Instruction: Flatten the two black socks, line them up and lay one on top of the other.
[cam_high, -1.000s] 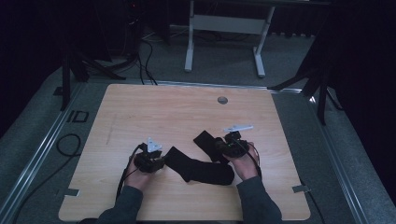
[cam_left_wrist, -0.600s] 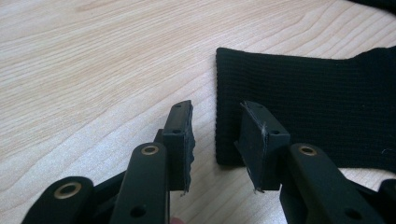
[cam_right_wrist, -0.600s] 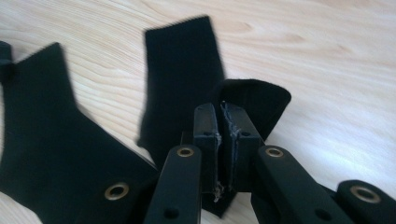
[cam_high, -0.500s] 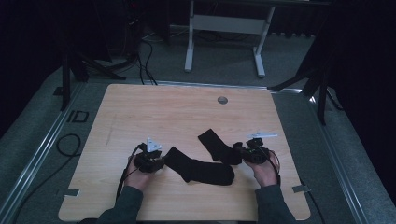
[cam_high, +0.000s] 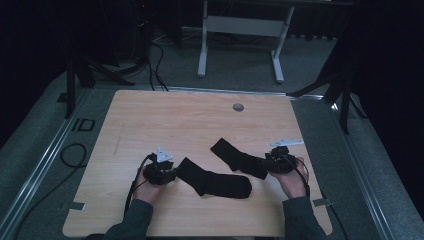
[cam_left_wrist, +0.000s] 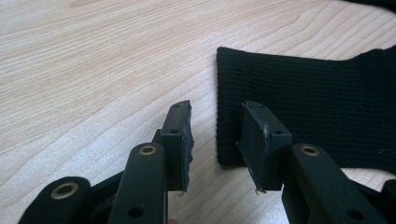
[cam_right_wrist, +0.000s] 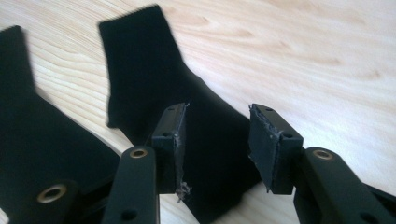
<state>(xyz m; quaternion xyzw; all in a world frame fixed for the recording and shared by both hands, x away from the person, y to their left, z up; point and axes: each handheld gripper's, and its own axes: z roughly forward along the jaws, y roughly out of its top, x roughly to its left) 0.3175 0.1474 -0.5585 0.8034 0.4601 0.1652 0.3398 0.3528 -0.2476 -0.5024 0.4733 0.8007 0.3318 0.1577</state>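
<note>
Two black socks lie flat on the wooden table. The left sock has its ribbed cuff just ahead of my left gripper, which is open, the cuff's edge lying in line with the gap. The right sock runs diagonally toward my right gripper. That gripper is open too, its jaws straddling the sock's near end without pinching it. Part of the left sock appears at the left of the right gripper view.
A round grommet sits near the table's far edge. Cables trail over the floor at the left. A white desk frame stands beyond the table.
My right gripper has moved right and slightly nearer, and the right sock now lies stretched out, barely overlapping the left sock. The left gripper has stayed put.
</note>
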